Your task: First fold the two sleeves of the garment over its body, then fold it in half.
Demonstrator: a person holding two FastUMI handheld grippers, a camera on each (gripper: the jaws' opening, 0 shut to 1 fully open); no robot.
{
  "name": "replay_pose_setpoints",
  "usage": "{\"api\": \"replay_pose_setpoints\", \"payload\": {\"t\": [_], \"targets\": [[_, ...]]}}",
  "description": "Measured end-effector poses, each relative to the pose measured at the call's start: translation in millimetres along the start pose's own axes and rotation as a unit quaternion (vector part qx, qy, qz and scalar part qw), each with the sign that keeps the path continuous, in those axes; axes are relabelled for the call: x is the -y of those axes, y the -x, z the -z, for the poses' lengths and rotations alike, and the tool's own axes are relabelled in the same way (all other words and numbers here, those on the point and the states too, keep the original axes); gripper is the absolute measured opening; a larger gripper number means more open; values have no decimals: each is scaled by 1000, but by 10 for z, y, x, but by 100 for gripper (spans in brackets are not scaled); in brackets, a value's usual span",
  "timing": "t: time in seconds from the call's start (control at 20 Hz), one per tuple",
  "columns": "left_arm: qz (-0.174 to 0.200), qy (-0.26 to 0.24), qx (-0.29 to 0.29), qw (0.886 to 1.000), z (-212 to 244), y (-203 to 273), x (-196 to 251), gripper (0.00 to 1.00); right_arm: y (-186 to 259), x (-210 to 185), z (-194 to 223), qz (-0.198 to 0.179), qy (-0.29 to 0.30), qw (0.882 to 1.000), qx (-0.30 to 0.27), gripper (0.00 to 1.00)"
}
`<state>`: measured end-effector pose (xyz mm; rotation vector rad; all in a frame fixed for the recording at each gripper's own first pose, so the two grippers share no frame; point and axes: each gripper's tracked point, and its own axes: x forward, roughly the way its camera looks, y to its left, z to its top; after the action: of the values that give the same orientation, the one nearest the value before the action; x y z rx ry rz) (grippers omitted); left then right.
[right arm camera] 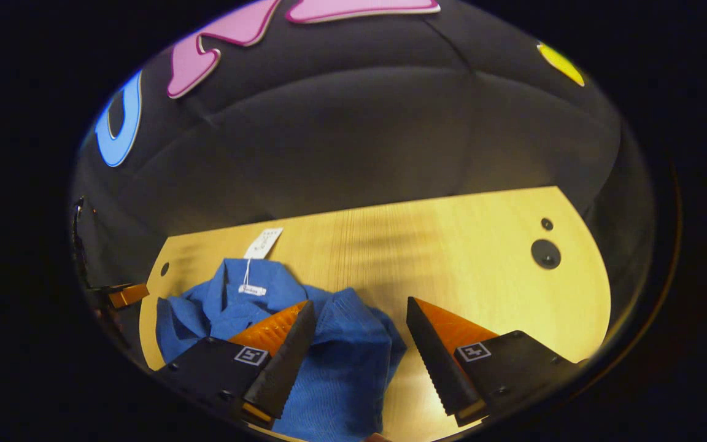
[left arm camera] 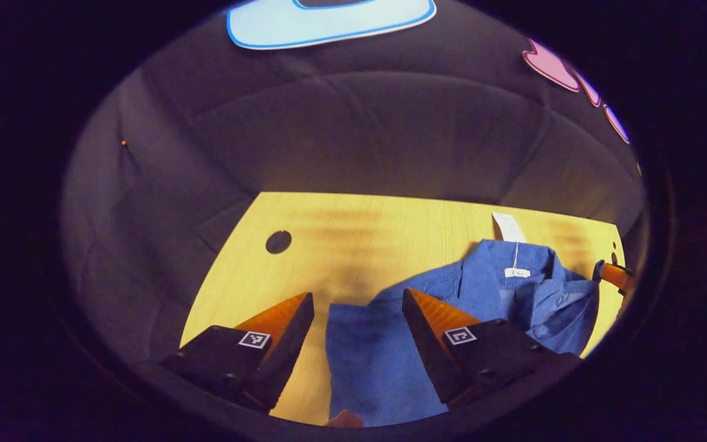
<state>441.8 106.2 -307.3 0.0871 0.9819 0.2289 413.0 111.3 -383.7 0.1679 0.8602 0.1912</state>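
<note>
Since the wooden table [left arm camera: 353,233] is the biggest thing here, I'll start there: the blue corduroy shirt [left arm camera: 378,362] lies on it, bunched near the front edge, collar [right arm camera: 249,276] toward the back wall with a paper hang tag [right arm camera: 263,242] trailing off it. Looks to me like the sleeves are already in, because I can't spot either sticking out, so the half fold is probably what's left. My left gripper [left arm camera: 358,313] and right gripper [right arm camera: 359,319] both hover over the fabric, jaws spread wide, holding nothing.
</note>
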Motion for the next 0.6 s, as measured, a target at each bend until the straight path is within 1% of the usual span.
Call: {"api": "replay_pose_setpoints", "payload": {"t": [0.15,0.3,0.45,0.6], "targets": [[13,-7,37,999,-120,281,59,86,343,-120,-340,-4,32,998,62,95],[45,20,84,995,-267,655,146,86,716,-324,-464,-18,62,994,94,95],[71,34,112,991,-275,1078,228,86,1190,-567,-598,-26,80,987,138,95],[80,38,148,985,-299,1502,271,86,1740,-786,-716,-30,95,979,179,95]]}}
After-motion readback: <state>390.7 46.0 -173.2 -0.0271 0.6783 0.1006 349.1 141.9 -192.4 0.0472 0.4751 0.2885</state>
